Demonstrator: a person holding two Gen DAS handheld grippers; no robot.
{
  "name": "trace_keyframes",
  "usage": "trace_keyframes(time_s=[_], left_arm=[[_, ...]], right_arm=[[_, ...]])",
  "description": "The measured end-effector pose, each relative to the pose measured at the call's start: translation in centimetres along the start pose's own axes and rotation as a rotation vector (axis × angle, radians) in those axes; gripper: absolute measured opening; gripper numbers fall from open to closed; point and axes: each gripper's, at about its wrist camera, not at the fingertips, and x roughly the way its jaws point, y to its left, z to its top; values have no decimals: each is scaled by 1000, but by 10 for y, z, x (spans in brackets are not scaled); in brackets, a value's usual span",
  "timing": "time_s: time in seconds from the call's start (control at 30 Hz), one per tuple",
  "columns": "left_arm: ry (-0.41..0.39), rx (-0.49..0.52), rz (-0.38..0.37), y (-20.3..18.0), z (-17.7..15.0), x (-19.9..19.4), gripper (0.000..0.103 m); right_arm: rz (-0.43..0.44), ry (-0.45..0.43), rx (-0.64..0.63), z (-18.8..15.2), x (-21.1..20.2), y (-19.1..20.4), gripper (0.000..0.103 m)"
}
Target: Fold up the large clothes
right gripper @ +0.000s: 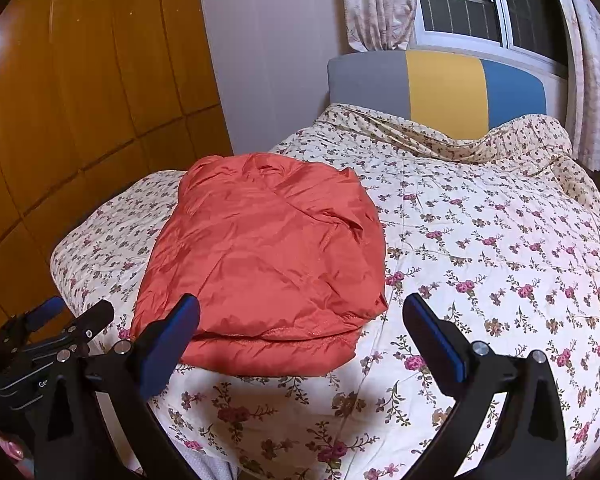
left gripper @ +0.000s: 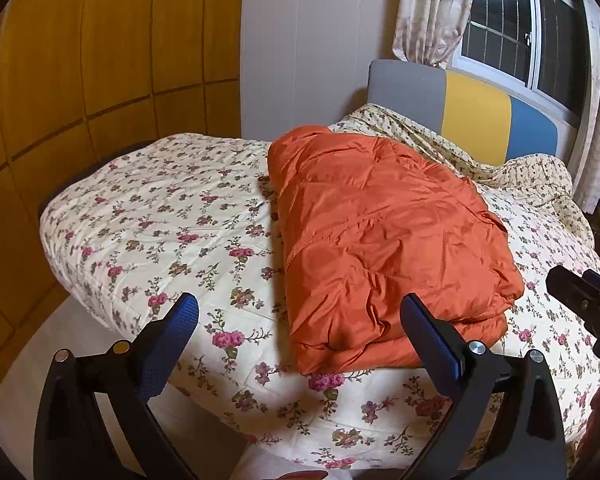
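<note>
An orange puffer jacket (left gripper: 384, 232) lies folded into a thick bundle on the floral bedspread (left gripper: 172, 224). In the right wrist view the jacket (right gripper: 264, 256) sits left of centre, its layered edge facing me. My left gripper (left gripper: 300, 312) hovers open above the bed's near edge, just short of the bundle, with nothing between its blue pads. The right gripper (right gripper: 300, 316) also stands open and holds nothing, its left finger overlapping the jacket's near corner in view. The right gripper (left gripper: 584, 296) shows at the far right of the left wrist view, and the left gripper (right gripper: 60, 320) at the far left of the right wrist view.
The bed (right gripper: 500, 260) carries a rumpled floral quilt heaped near the grey, yellow and blue headboard (right gripper: 444, 88). A wooden wardrobe (left gripper: 80, 80) stands to the left, across a strip of floor. A curtained window (left gripper: 512, 20) is behind the headboard.
</note>
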Motion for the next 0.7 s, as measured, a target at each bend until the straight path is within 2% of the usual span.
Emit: trace_keyframes(time_s=[0.7], left_arm=[[17,-8,-13,-2,-2,3,100]], right_arm=[[12,12,17,-1,4,-2,101]])
